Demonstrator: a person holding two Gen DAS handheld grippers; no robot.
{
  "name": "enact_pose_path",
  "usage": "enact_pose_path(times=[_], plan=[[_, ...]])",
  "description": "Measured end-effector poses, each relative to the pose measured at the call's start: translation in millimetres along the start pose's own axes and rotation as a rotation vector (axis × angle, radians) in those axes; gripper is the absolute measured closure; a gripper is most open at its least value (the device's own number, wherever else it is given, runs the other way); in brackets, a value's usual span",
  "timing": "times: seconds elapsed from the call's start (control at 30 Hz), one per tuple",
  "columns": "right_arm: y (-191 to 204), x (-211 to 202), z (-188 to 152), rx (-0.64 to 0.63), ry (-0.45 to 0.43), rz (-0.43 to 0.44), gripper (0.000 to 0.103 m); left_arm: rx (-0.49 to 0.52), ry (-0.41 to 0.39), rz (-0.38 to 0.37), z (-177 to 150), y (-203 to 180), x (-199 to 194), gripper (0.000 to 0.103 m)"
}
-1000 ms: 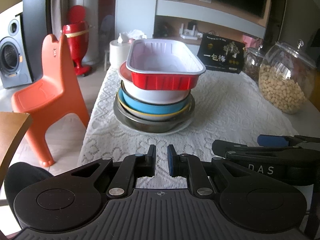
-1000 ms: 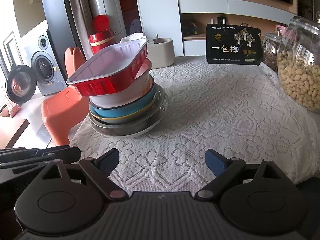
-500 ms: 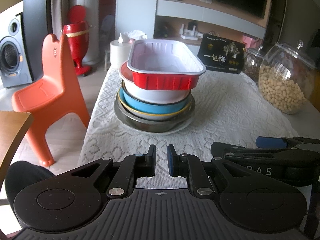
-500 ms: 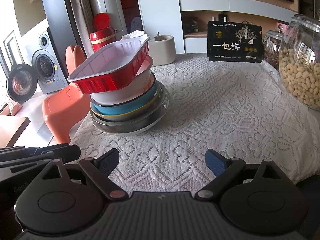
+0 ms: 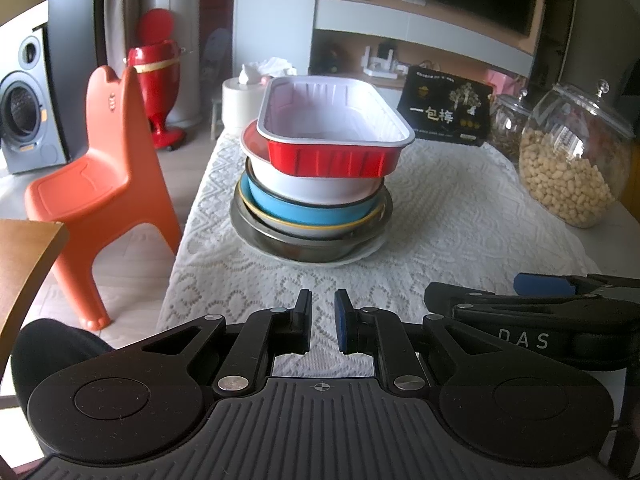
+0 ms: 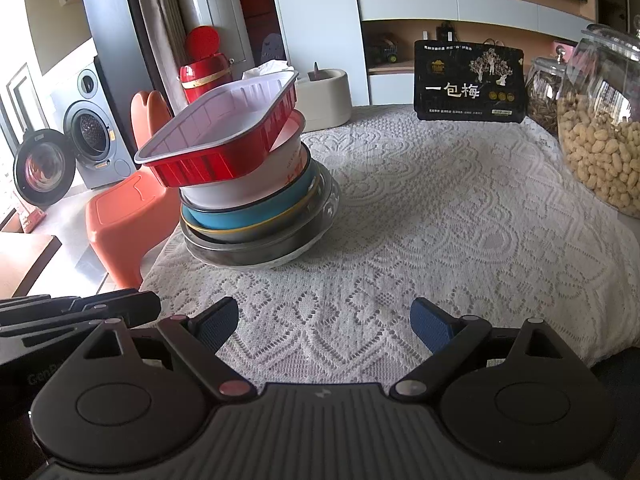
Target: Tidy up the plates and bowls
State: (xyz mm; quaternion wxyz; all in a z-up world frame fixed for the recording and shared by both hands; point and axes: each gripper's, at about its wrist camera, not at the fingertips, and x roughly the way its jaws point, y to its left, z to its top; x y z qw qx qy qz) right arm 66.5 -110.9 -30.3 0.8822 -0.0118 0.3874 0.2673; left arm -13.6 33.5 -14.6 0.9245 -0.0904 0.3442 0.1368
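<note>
ahead of both grippers, a lace tablecloth (image 6: 440, 220) carries the stack: steel bowl (image 5: 308, 246) lowest, blue bowl (image 5: 308, 210), white bowl (image 5: 316, 186), red foil tray (image 5: 332, 136) tilted on top. right gripper (image 6: 324, 318) gapes wide, empty; left gripper (image 5: 322, 326) nearly closed, empty.

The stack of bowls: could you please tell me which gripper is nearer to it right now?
Neither clearly. The left gripper faces the stack of bowls head-on; the right gripper sits beside it, with the stack ahead to its left. Both are back near the table edge.
</note>
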Motion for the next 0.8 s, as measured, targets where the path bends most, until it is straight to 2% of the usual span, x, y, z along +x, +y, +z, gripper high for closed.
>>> enact_pose_path(times=[0.8], plan=[[-1.3,-3.9,1.6,0.011,-0.016,0.014,0.01,-0.02,0.0,0.027,-0.2,2.0,0.5,0.088]])
